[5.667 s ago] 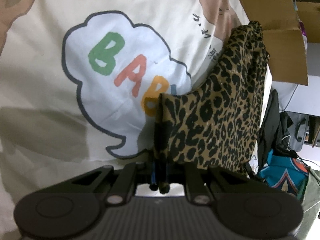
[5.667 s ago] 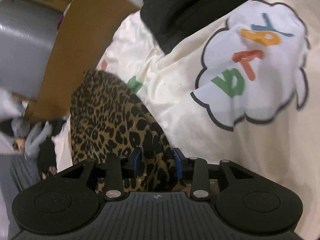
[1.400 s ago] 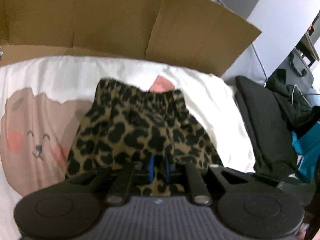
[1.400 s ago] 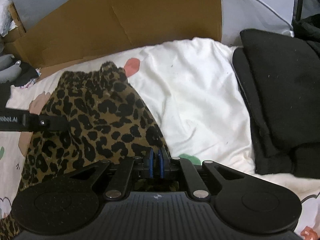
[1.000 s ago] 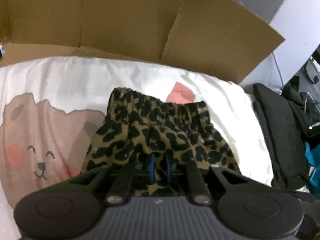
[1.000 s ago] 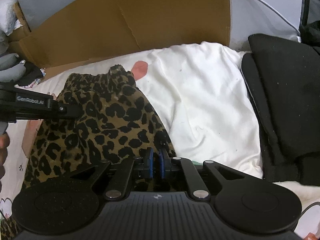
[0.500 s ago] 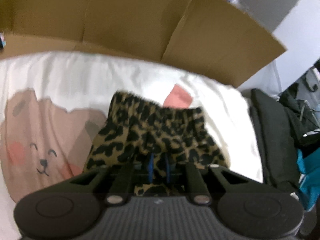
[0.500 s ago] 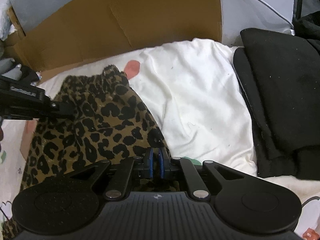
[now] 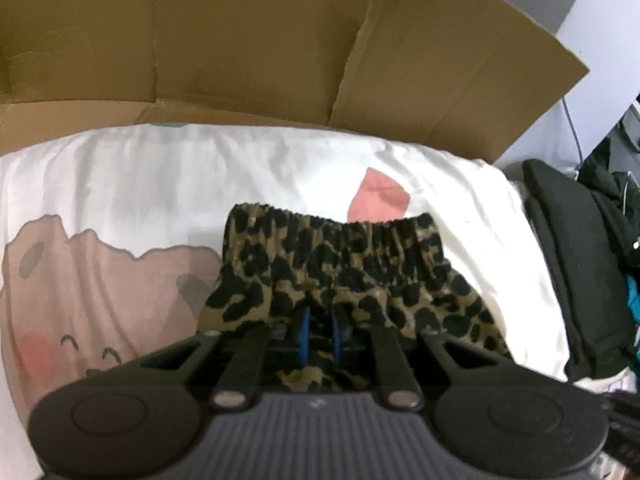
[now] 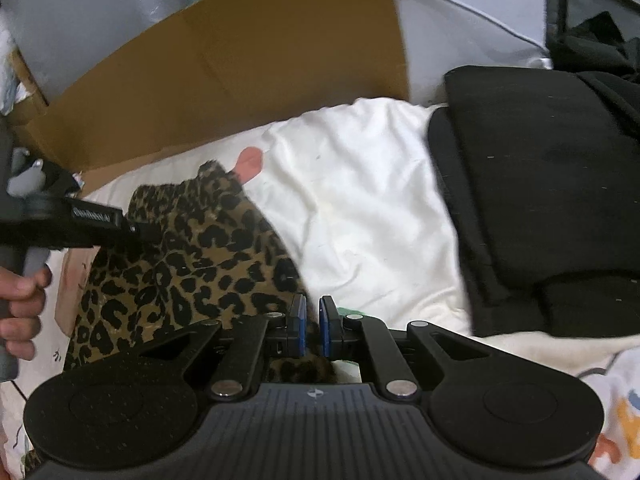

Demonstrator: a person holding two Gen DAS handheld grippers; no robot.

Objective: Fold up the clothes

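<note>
The left gripper (image 9: pixel 319 334) has its blue-padded jaws drawn close on a fold of the leopard-print shorts (image 9: pixel 344 276), the fabric bunched between the pads. The right gripper (image 10: pixel 312 330) shows a narrow gap between its blue pads; leopard cloth lies under and behind them, but whether any is pinched there cannot be told. In the right wrist view the left gripper's black bar reaches in from the left over the shorts, held by the person's left hand (image 10: pixel 20 308) wrapped round a grey handle.

The shorts are a soft, thin fabric with black blotches on tan, lying on the bed with the gathered, ruched elastic waistband at the far edge. Beneath them spreads a cream bedsheet (image 9: pixel 140 176), smooth with shallow creases, printed with a pale brown cartoon bear (image 9: pixel 92 292) and a salmon-pink patch (image 9: pixel 378 196) just beyond the waistband. A creased sheet of brown cardboard (image 9: pixel 248 40) stands upright along the far edge of the bed. To the right lies a stack of matte black folded clothing (image 10: pixel 548 184), touching the sheet's edge.
</note>
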